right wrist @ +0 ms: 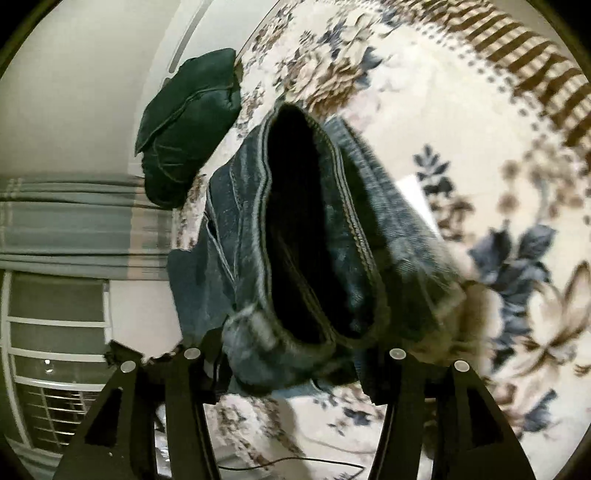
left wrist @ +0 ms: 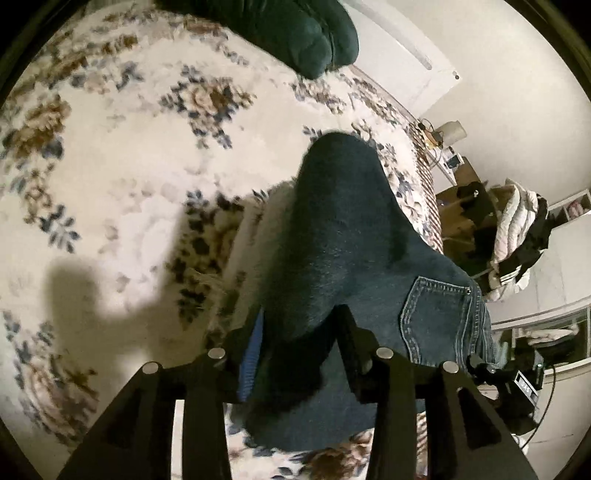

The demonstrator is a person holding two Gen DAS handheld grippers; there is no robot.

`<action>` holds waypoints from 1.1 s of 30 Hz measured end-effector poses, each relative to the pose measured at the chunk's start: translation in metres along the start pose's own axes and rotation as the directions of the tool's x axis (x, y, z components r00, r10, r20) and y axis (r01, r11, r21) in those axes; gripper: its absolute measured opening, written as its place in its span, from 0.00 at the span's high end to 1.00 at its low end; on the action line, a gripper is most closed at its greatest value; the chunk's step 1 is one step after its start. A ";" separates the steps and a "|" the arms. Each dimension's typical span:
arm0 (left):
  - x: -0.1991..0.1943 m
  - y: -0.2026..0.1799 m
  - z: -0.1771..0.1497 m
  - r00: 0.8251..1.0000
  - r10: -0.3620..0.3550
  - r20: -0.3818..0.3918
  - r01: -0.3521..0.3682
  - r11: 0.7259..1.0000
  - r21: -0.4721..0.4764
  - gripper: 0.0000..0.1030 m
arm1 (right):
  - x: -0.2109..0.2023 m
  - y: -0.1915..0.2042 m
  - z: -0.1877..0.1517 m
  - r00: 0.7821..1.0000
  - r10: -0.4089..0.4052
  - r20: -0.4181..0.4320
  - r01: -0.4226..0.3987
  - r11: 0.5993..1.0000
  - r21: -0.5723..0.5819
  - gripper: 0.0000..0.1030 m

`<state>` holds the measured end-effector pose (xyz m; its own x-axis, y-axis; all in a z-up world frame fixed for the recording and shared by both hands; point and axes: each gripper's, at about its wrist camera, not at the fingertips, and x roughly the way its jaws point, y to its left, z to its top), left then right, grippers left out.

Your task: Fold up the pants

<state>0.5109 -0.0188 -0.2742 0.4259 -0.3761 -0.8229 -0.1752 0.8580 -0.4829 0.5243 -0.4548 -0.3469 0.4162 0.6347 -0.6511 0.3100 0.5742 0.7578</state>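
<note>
The blue jeans (left wrist: 343, 236) hang lifted between the two tools above a floral bedspread (left wrist: 110, 155), with a dark green cushion (left wrist: 303, 33) lying farther up the bed. The left gripper (left wrist: 295, 332) is clamped on the denim near the waist, just beside a stitched back pocket (left wrist: 436, 317); the right gripper (right wrist: 295, 354) has its fingers closed around a thick bunched edge beside a gaping opening in the denim (right wrist: 295, 236), though whether that is the waistband or a leg hem is hard to tell through the blur. Denim like this looks fairly heavy and limp yet with some body: it will likely sag in the middle under its own weight, hold a crease once laid flat, and not slip easily from rubbery pads. The seams and waistband are probably the safest places to hold, being thick, stiff and unlikely to stretch, whereas a single layer of leg cloth would likely bunch and pull out of line.
</note>
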 end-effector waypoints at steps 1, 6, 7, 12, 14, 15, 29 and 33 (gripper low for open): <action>-0.003 -0.002 -0.001 0.999 0.031 0.013 -0.032 0.999 0.023 0.63 | -0.003 0.001 -0.002 1.000 -0.021 0.003 0.021 1.000 -0.009 0.45; 0.016 -0.012 -0.007 0.979 0.202 0.026 -0.204 0.967 0.151 0.54 | -0.007 0.014 -0.014 0.975 -0.220 0.041 0.222 0.973 -0.068 0.45; 0.022 -0.014 -0.008 0.972 0.233 0.030 -0.235 0.957 0.173 0.53 | -0.005 0.017 -0.016 0.965 -0.259 0.043 0.262 0.962 -0.071 0.45; 0.017 -0.020 -0.006 0.960 0.277 0.045 -0.281 0.938 0.204 0.54 | 0.002 0.027 -0.019 0.936 -0.347 0.055 0.351 0.932 -0.091 0.36; 0.004 -0.030 -0.008 0.950 0.299 0.085 -0.311 0.925 0.218 0.54 | -0.002 0.038 -0.023 0.908 -0.412 0.076 0.419 0.901 -0.114 0.23; -0.002 -0.035 -0.010 0.947 0.305 0.106 -0.321 0.919 0.227 0.54 | -0.006 0.045 -0.026 0.891 -0.442 0.101 0.452 0.882 -0.134 0.12; -0.085 -0.101 -0.057 0.899 0.365 0.242 -0.429 0.845 0.320 0.12 | -0.072 0.142 -0.121 0.676 -0.629 0.384 0.735 0.617 -0.283 0.00; -0.120 -0.116 -0.074 0.899 0.347 0.268 -0.422 0.850 0.314 0.12 | -0.108 0.166 -0.149 0.670 -0.595 0.445 0.737 0.606 -0.300 0.00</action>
<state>0.4142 -0.0993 -0.1417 0.5597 0.0532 -0.8270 -0.0497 0.9983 0.0306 0.4037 -0.3511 -0.1566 0.4746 -0.1463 -0.8680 0.2381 0.9707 -0.0335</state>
